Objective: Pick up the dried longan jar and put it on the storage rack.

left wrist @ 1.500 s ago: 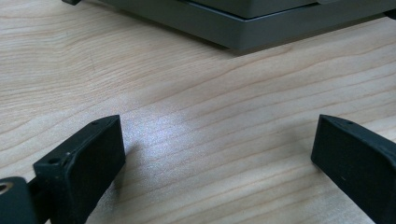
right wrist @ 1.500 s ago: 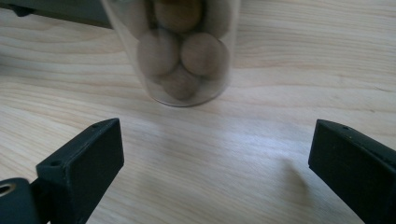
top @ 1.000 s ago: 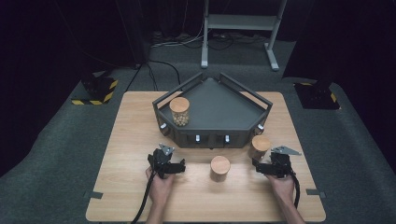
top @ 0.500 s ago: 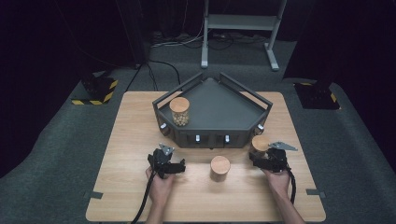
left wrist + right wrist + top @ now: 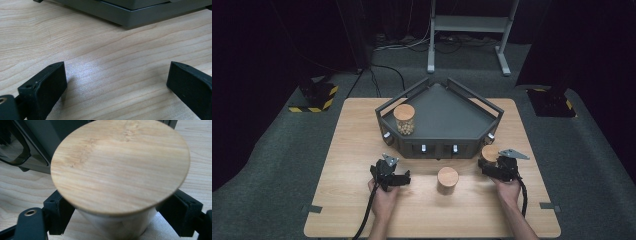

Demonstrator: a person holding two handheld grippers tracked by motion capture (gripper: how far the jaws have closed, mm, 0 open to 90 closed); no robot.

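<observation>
A: What is the setting?

B: A dark room with grey carpet. A light wooden table (image 5: 362, 130) stands in the middle, and a metal stand (image 5: 472, 30) sits at twelve o'clock beyond it.

A: Start nearest the person.

B: Two forearms come in from six o'clock. The left hand (image 5: 383, 199) holds the left gripper (image 5: 404, 179) low over the boards at about seven o'clock from the table's centre. Its jaws are spread wide with bare wood between them. In the left gripper view the grey tray's base (image 5: 140, 15) lies just ahead.

A: And the other hand?

B: The right hand (image 5: 509, 189) holds the right gripper (image 5: 484, 165) at about four o'clock. In the right gripper view a jar with a round wooden lid (image 5: 120, 165) stands upright between its jaws, one jaw at each side of the glass body under the lid. Whether the jaws press the glass or merely flank it I cannot tell.

A: Where is that jar on the table?

B: On the wood, just beside the tray's front right corner, seen in the high view (image 5: 489, 153).

A: Anything between the hands?

B: A second lidded jar (image 5: 447, 179) stands at six o'clock of the tray, apart from both grippers.

A: Farther out?

B: The grey tray (image 5: 447, 120), five-sided and railed, points toward twelve o'clock. A third jar (image 5: 404, 119) of pale round pieces stands inside near its left corner, at about nine o'clock. Yellow-and-black striped floor plates (image 5: 314, 97) lie off the table's far left.
</observation>
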